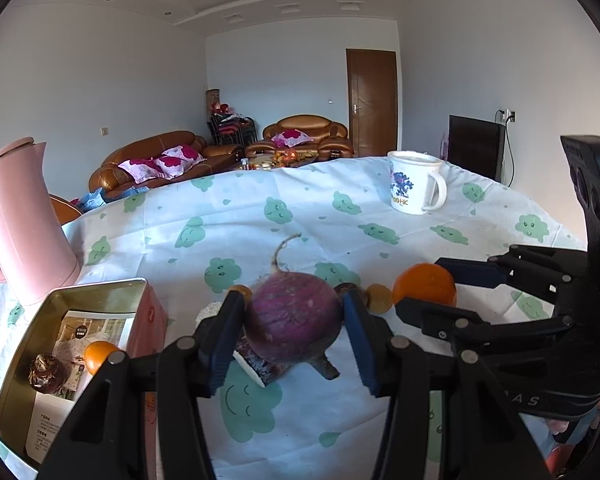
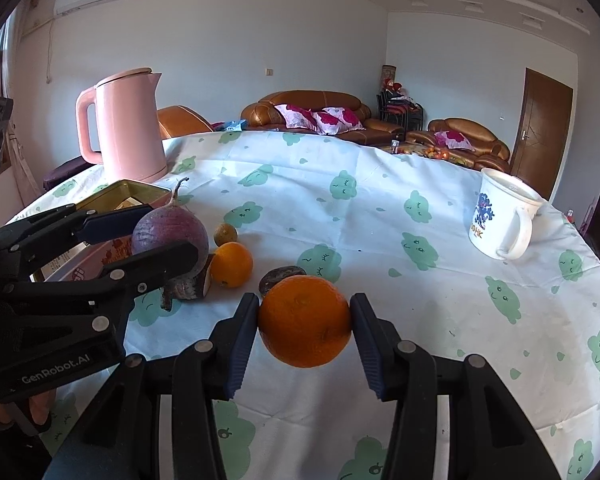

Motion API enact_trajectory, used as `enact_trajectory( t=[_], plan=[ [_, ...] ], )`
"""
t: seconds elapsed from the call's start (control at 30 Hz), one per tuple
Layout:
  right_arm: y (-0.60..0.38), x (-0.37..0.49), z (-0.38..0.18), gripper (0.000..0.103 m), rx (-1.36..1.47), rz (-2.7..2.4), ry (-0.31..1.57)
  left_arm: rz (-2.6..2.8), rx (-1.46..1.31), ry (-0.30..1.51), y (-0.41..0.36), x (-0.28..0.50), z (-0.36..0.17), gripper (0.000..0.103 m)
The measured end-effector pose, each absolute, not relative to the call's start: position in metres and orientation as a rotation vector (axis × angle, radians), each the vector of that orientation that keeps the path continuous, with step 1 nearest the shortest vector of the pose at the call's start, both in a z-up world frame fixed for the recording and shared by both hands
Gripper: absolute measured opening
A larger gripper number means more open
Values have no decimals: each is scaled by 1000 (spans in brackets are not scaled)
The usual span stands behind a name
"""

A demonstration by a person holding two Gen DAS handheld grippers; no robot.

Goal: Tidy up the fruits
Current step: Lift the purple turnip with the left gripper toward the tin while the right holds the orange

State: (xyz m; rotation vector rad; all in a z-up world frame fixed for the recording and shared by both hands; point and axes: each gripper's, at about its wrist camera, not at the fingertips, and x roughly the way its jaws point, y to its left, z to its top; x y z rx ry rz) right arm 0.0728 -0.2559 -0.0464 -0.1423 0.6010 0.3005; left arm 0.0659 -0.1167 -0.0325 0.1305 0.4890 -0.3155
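Left wrist view: the left gripper (image 1: 292, 330) pinches the purple radish (image 1: 294, 316) just above the tablecloth (image 1: 260, 200) — the open tin (image 1: 80, 300) lies close on its left. The right gripper (image 2: 305, 322) clamps an orange (image 2: 304, 320), farther from that tin.

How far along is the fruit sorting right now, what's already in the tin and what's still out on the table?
Done: a small orange and a dark brown fruit lie in the gold tin.

In hand: the left hand-held gripper clamps the purple radish; the right hand-held gripper clamps a big orange.

Left: another orange, a brownish round fruit and a dark one on the tablecloth.
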Motion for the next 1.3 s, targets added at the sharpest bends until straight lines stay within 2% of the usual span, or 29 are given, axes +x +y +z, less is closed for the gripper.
enact_trajectory(
  t=[1.3],
  plan=[
    [-267,39,-28,49,-105,308,396,-282,125,383,-111,46,-25,53]
  ],
)
